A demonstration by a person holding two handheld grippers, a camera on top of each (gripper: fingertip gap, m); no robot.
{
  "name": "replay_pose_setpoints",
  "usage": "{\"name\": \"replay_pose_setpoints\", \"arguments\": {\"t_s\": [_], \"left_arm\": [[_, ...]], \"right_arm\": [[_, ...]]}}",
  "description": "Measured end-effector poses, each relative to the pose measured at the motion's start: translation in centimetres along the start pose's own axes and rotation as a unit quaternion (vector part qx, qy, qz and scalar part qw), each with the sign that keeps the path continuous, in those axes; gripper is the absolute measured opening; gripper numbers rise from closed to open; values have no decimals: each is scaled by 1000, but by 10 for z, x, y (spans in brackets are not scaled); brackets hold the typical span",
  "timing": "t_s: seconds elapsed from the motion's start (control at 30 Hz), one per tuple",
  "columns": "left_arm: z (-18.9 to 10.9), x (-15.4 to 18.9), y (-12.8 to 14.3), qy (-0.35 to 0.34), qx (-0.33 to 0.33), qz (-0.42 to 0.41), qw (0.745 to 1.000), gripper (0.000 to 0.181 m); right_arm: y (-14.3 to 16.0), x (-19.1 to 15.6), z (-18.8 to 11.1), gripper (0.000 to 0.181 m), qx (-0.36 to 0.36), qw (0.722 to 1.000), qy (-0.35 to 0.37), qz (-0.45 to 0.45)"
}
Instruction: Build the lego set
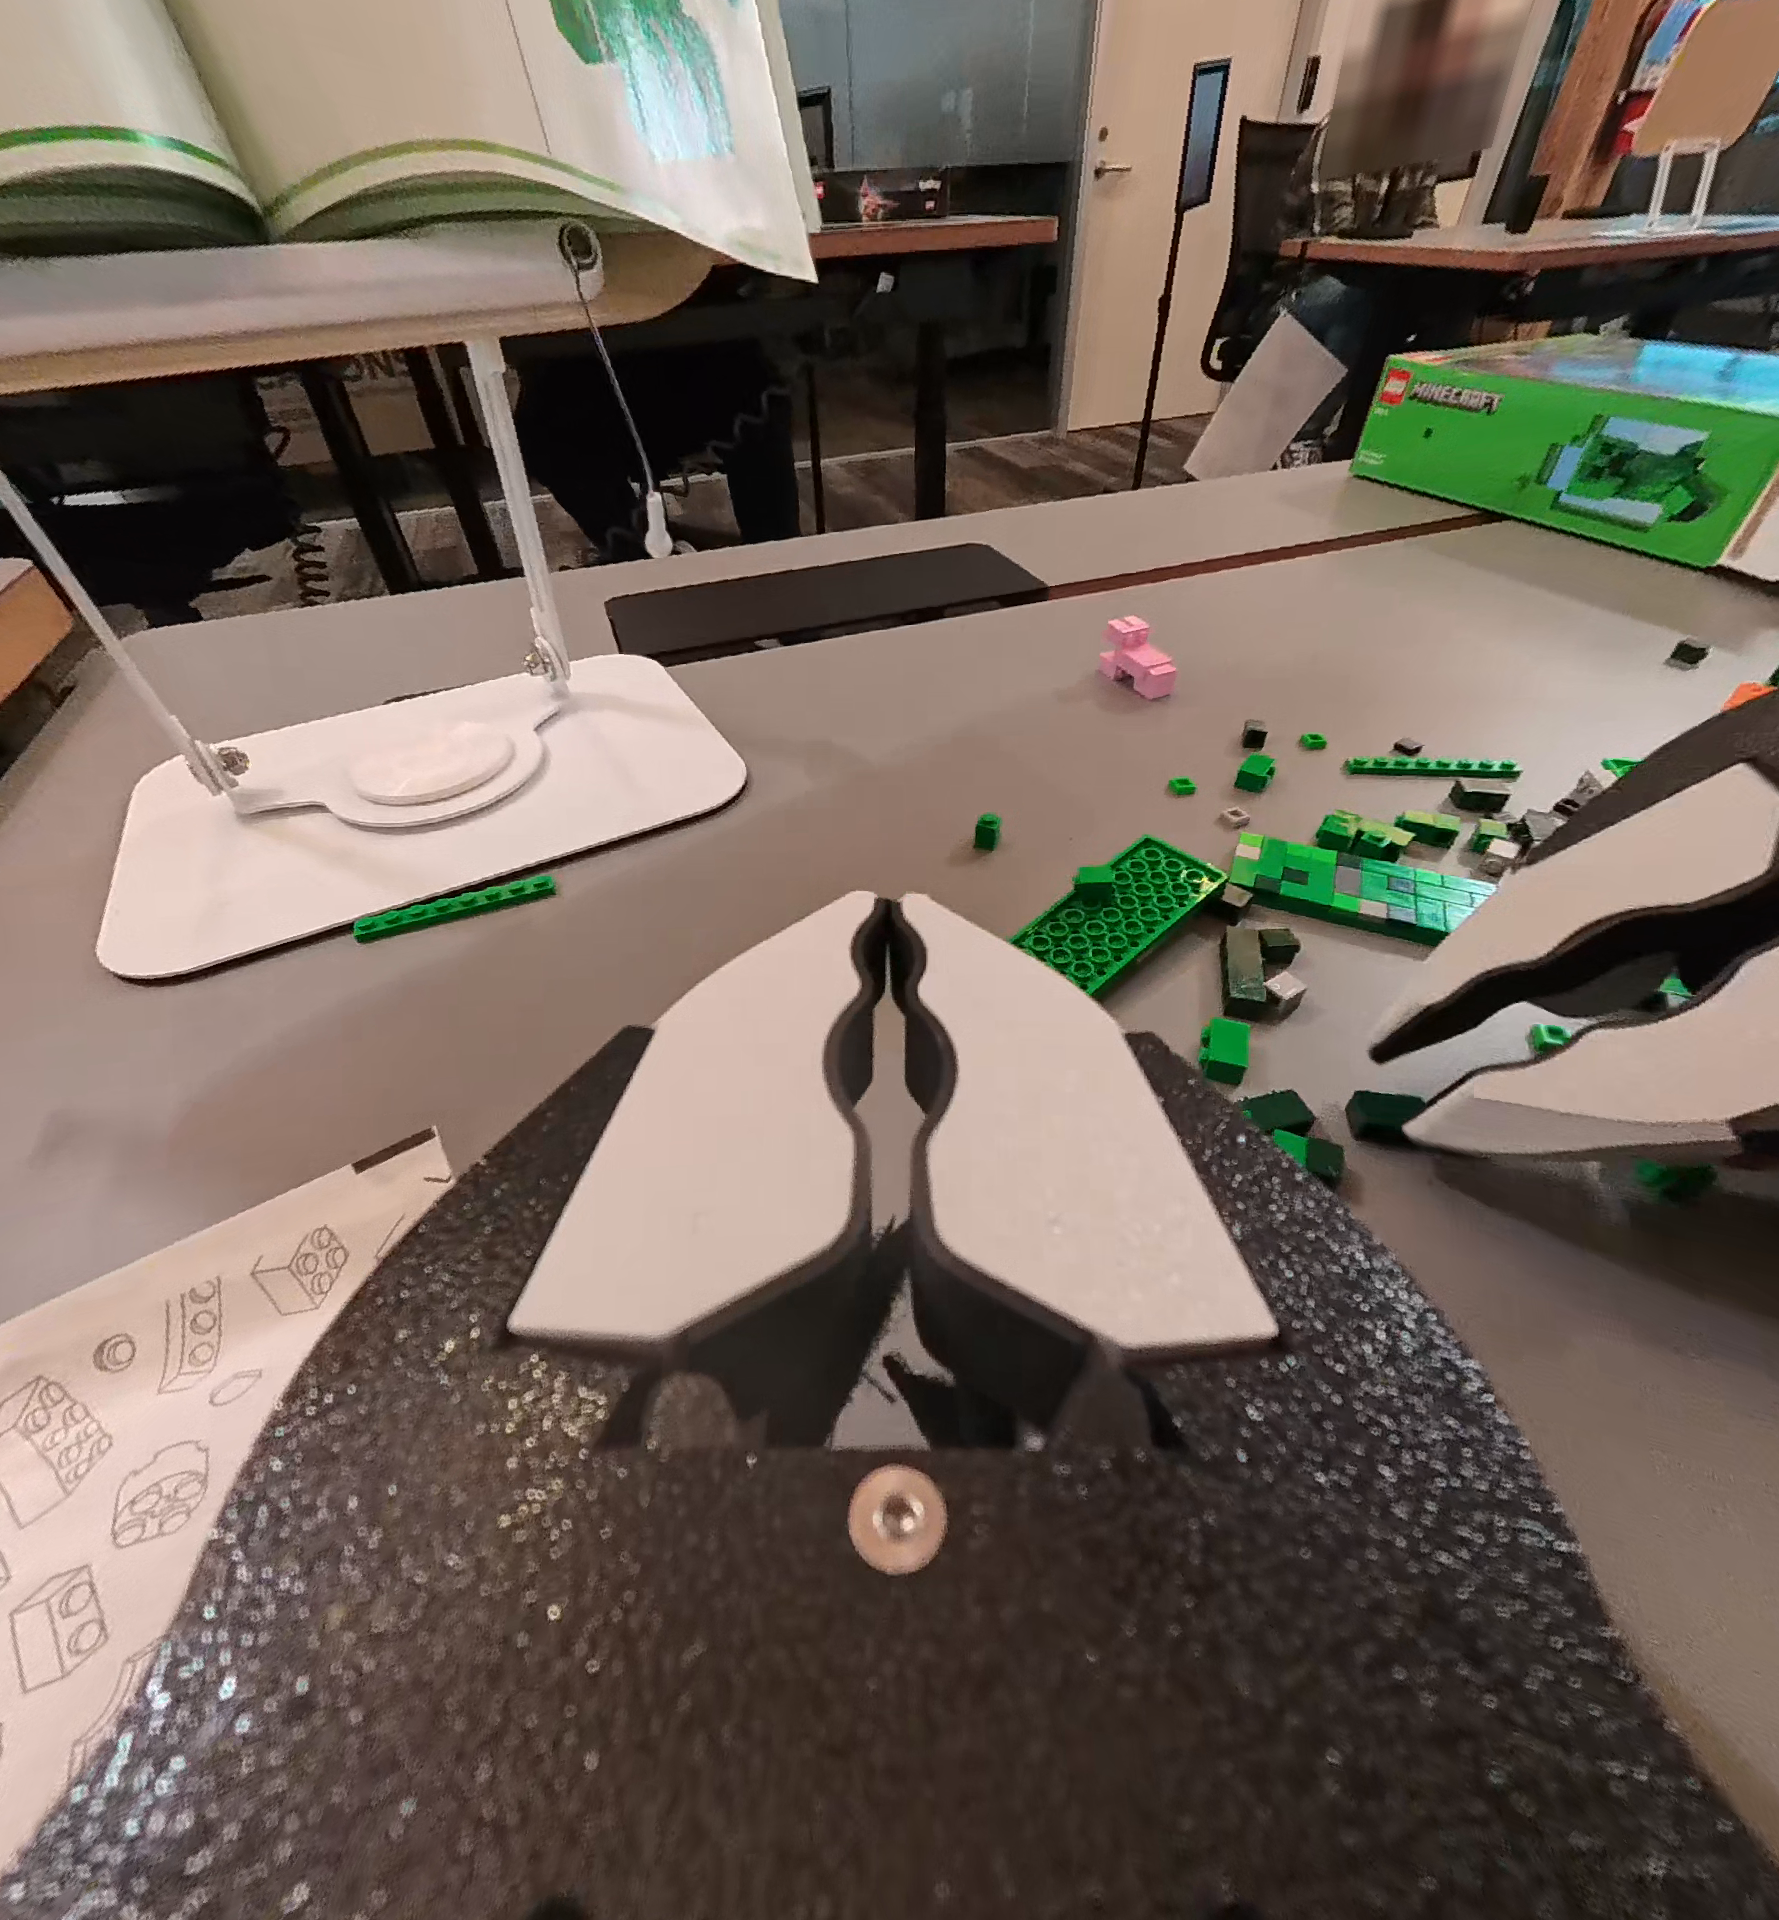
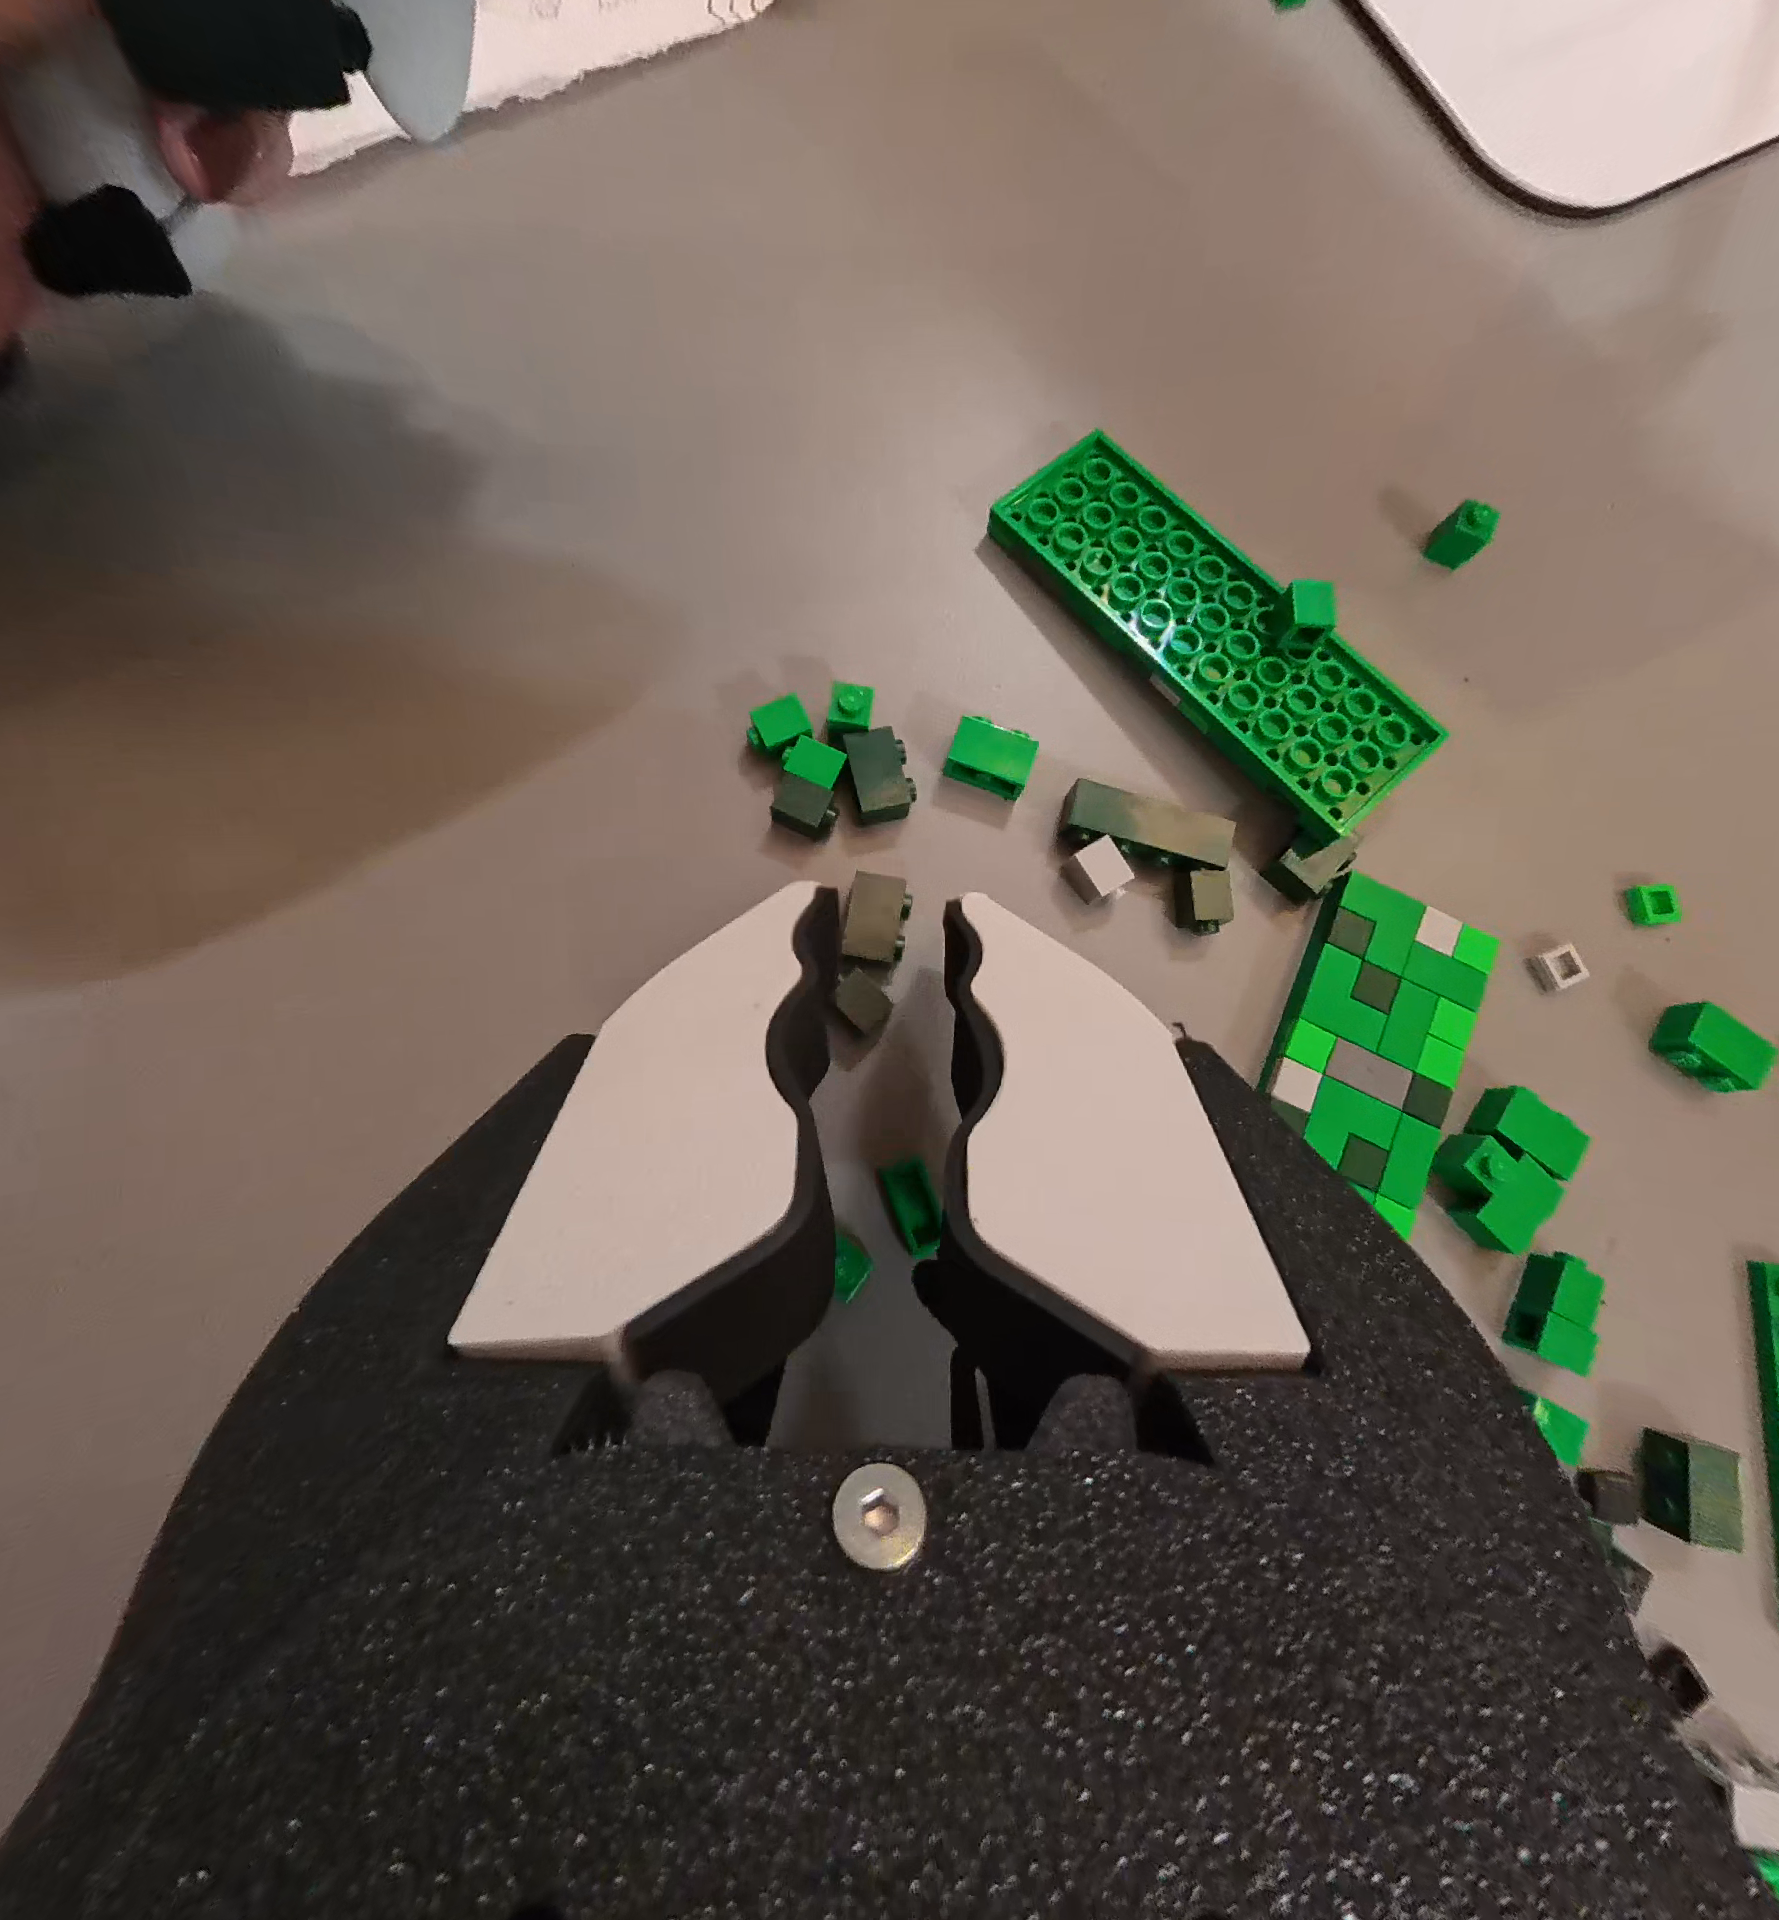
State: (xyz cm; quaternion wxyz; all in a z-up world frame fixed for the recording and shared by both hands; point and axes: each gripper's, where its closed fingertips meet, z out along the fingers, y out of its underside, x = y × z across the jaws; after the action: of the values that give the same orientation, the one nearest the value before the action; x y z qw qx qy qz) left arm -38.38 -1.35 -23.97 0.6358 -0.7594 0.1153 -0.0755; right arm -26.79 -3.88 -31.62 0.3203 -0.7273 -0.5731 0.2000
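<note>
- Lego pieces (image 2: 874, 774) lie loose on the bench, mostly toward its right side, none gripped.
- The right gripper (image 2: 890, 914) has its jaws parted over a dark olive brick (image 2: 872, 914), which sits between the fingertips, against the left one.
- The left gripper (image 1: 890, 909) is clenched on nothing above bare bench.
- Beyond: an upturned green plate (image 1: 1119, 914), a tiled green panel (image 1: 1363, 888).
- Farther back: a white stand (image 1: 428, 821), a pink pig figure (image 1: 1134, 657).
- At the far right corner, the green box (image 1: 1591, 457).

Bright green studded plate (image 2: 1217, 634); green-and-grey mosaic panel (image 2: 1378, 1049); pink figure (image 1: 1134, 658).
</note>
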Motion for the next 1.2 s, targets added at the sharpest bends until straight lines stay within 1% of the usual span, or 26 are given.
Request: {"name": "replay_pose_setpoints", "arguments": {"t_s": [0.1,0.2,0.3,0.37,0.5,0.57,0.63,0.73,0.87,0.97,1.1,1.2], "left_arm": [[0,1,0,5,0,-2,1000,0],[0,1,-1,5,2,1,1000,0],[0,2,0,8,-1,2,1000,0],[0,1,0,7,1,2,1000,0],[-1,-3,-1,-4,3,4,1000,0],[-2,-7,-1,-15,2,1,1000,0],[-4,-13,-1,-31,2,-2,1000,0],[-9,-26,-2,-60,6,-8,998,0],[-17,-45,-4,-96,18,-21,995,0],[-21,-52,-4,-104,22,-35,994,0],[-22,-53,-4,-103,24,-37,994,0],[-21,-51,-4,-99,22,-35,994,0]], "right_arm": [[0,-2,2,18,-9,1000,-5,5],[1,-6,4,10,-24,1000,-14,5],[1,-9,3,9,-28,999,-20,1],[-4,-15,2,9,-16,999,-31,-8],[-31,-38,2,9,39,996,-52,-56],[-44,-50,10,9,53,995,-51,-74],[-54,-53,21,9,53,995,-32,-81],[-68,-56,38,9,46,996,-30,-63],[-80,-49,58,9,30,999,-14,-31],[-85,-43,66,9,22,1000,-11,-18],[-78,-42,76,10,-9,1000,-27,-9],[-80,-45,77,10,-4,999,-37,-5]]}}
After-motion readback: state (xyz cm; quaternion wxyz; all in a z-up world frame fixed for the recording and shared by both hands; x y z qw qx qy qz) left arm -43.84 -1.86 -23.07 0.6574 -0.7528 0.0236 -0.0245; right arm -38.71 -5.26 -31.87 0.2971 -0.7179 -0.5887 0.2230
